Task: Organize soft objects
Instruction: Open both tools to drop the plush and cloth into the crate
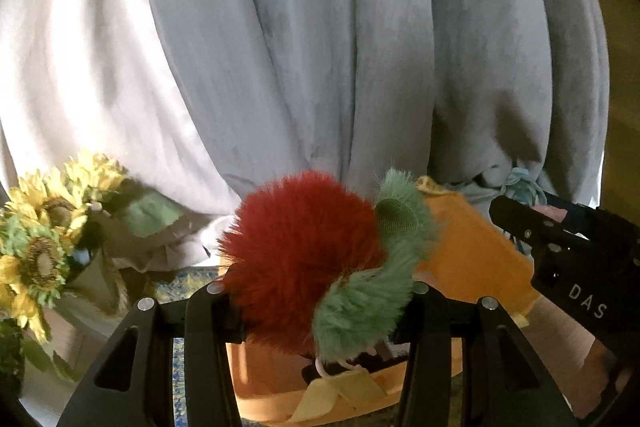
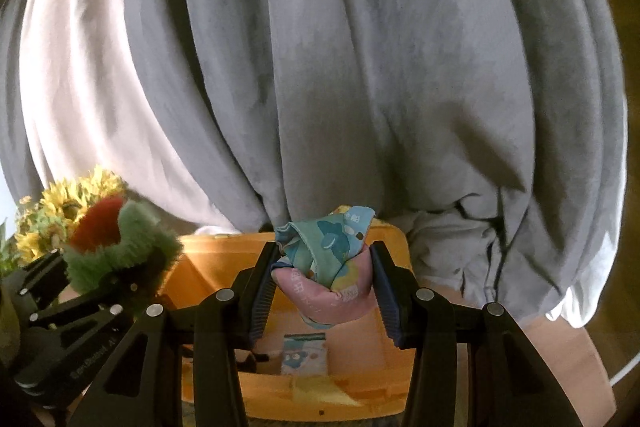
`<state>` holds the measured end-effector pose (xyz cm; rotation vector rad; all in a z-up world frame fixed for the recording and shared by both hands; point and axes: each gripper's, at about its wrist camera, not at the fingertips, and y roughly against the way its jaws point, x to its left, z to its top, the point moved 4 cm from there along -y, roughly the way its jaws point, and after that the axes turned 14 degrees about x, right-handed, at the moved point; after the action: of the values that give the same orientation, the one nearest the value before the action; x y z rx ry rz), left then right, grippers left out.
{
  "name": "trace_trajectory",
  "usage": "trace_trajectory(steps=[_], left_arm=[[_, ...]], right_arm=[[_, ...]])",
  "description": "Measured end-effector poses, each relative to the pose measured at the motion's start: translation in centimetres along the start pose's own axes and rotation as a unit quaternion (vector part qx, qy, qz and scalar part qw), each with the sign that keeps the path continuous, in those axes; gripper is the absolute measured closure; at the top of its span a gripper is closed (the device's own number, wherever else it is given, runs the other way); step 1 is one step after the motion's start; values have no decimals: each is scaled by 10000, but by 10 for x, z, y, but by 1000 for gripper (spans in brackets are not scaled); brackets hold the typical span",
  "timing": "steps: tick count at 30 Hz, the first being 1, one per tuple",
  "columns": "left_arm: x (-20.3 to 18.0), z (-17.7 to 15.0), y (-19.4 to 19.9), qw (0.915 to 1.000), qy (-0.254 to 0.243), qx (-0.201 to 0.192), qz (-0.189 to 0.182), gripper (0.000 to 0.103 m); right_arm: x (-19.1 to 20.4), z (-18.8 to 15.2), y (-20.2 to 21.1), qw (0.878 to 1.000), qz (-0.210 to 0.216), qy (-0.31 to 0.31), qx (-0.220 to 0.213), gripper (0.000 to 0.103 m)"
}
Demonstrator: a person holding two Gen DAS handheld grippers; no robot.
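My left gripper (image 1: pixel 320 291) is shut on a fluffy red and green plush toy (image 1: pixel 304 259), held above an orange bin (image 1: pixel 472 251). The toy also shows in the right wrist view (image 2: pixel 116 247), at the left. My right gripper (image 2: pixel 324 267) is shut on a bundled pink and teal printed cloth (image 2: pixel 328 263), held over the same orange bin (image 2: pixel 216 259). Inside the bin lie a small printed cloth (image 2: pixel 304 353) and a yellow piece (image 2: pixel 320 393). The right gripper's body shows at the right of the left wrist view (image 1: pixel 568 251).
Grey curtains (image 1: pixel 320 47) hang right behind the bin and fill the background. A bunch of sunflowers (image 1: pixel 44 227) stands at the left, also in the right wrist view (image 2: pixel 64 207). A blue patterned surface (image 1: pixel 188 279) lies under the bin.
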<state>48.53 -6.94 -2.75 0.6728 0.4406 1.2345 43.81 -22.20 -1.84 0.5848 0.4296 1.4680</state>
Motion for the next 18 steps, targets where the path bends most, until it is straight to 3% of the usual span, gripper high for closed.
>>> trace_trajectory(steps=[11,18], left_arm=[[-2,-3,-54,9981,-125,608,-39,56],[-3,-4,-68,9969,-120,775,-57,48]], right_arm=[[-1,3,-50,9981,-106,206,579,56],[-4,3,-70,9960,-75,220,857,54]])
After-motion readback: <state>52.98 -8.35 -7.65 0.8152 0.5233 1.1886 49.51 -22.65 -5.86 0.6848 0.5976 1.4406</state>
